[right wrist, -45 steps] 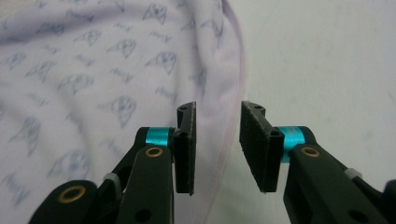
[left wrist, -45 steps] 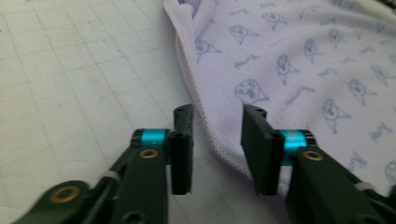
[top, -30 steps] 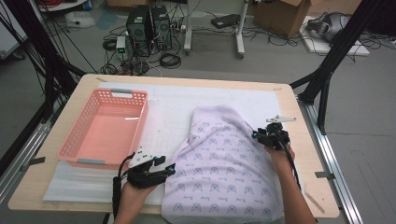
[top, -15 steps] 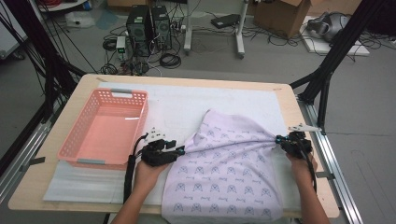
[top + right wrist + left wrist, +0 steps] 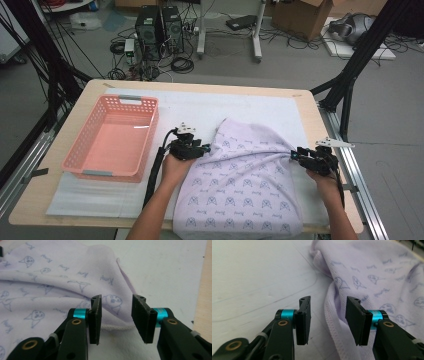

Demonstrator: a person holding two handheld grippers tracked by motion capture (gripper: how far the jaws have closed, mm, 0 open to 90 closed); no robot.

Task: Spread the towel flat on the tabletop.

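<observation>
Lilac cloth point(image 5: 245, 190) — jaws apart

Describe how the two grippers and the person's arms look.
Both the left gripper and the right gripper have black arms, flat black jaw pads, turquoise collars and brass rivets. A black cable trails from the left one. The forearms are bare, without sleeves.

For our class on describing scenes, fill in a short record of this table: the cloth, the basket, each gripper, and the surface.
cloth: lilac towel with small printed figures, rumpled, lying on the white mat
basket: pink, empty, left of the towel
left gripper: jaws apart over the towel's stitched edge, just been closing, nothing pressed
right gripper: jaws apart at the towel's edge, just been opening
surface: wooden table
</observation>
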